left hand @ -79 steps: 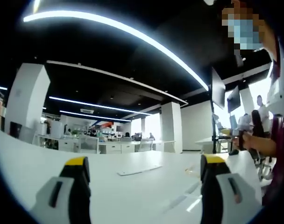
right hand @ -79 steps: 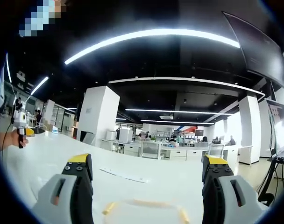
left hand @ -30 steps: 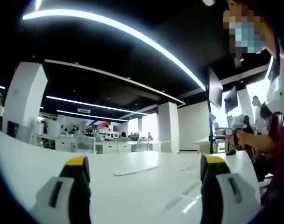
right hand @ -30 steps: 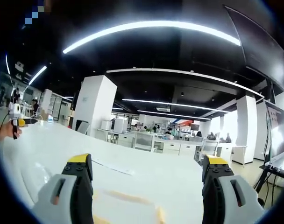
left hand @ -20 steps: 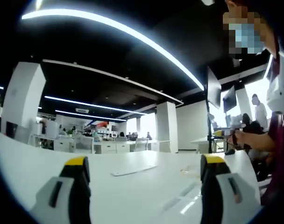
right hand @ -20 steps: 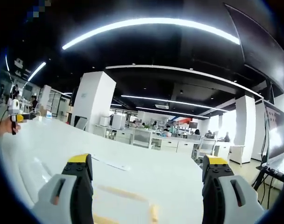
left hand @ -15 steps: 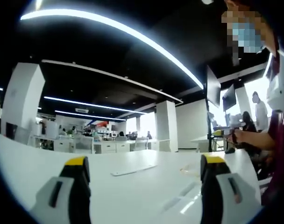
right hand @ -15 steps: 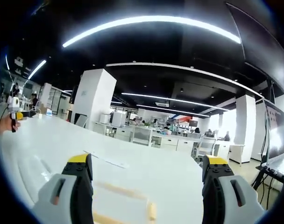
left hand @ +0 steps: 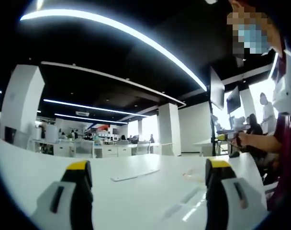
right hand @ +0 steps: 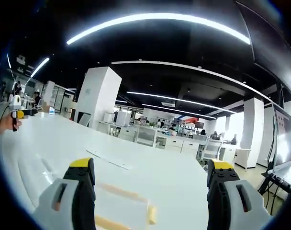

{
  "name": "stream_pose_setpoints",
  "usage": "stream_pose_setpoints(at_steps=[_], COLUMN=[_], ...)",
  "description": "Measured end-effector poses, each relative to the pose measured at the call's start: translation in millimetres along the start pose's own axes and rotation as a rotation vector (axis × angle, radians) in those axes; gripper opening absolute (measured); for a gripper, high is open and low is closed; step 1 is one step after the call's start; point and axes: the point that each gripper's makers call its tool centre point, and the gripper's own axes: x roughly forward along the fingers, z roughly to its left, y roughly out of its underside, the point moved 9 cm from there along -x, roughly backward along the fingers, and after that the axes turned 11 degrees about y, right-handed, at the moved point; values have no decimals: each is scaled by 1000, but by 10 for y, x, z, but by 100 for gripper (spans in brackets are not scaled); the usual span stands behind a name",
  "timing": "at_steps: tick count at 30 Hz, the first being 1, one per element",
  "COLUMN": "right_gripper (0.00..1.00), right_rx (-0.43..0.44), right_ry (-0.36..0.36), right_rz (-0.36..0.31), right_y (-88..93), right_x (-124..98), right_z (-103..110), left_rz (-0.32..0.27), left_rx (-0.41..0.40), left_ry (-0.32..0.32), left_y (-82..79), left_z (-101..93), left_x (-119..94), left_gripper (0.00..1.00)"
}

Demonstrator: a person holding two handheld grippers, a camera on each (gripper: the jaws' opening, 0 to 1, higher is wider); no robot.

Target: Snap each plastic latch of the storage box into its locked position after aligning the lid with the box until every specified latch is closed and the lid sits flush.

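In the right gripper view a clear storage box (right hand: 120, 207) with yellow latches lies low on the white table (right hand: 174, 179), between and just ahead of my jaws. One yellow latch (right hand: 151, 214) shows at its near right corner. My right gripper (right hand: 151, 164) is open above it, touching nothing. My left gripper (left hand: 148, 166) is open over bare table (left hand: 136, 196), holding nothing. A faint clear, yellowish edge (left hand: 193, 176) lies on the table to its right. At the far left a hand holds the left gripper (right hand: 14, 111).
A flat white strip (left hand: 135, 173) lies on the table ahead, also the strip (right hand: 109, 160) in the right gripper view. A person (left hand: 284, 110) stands close at the right. Dark monitors (left hand: 217, 91) hang beyond. Desks and white pillars (right hand: 100, 98) fill the office behind.
The right gripper view has shifted, so the box's yellow latch now shows further up between the jaws. The left gripper view drifted slightly. Both grippers stayed open.
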Motion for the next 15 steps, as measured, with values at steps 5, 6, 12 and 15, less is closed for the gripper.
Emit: stream_pose_setpoints(at_steps=[5, 6, 12, 15], right_gripper=[100, 100, 100, 100], right_rx=[-4, -6, -19, -22], right_ry=[-2, -2, -1, -2], right_rz=[10, 12, 21, 26], right_y=[26, 29, 39, 45], right_x=[-12, -16, -33, -34], right_z=[-43, -51, -108, -137], left_rz=[4, 6, 10, 16], left_rx=[-1, 0, 6, 11], left_ry=[8, 9, 19, 29], left_y=[4, 4, 4, 8], left_z=[-34, -40, -85, -116], left_x=[30, 34, 69, 95], left_gripper=[100, 100, 100, 100])
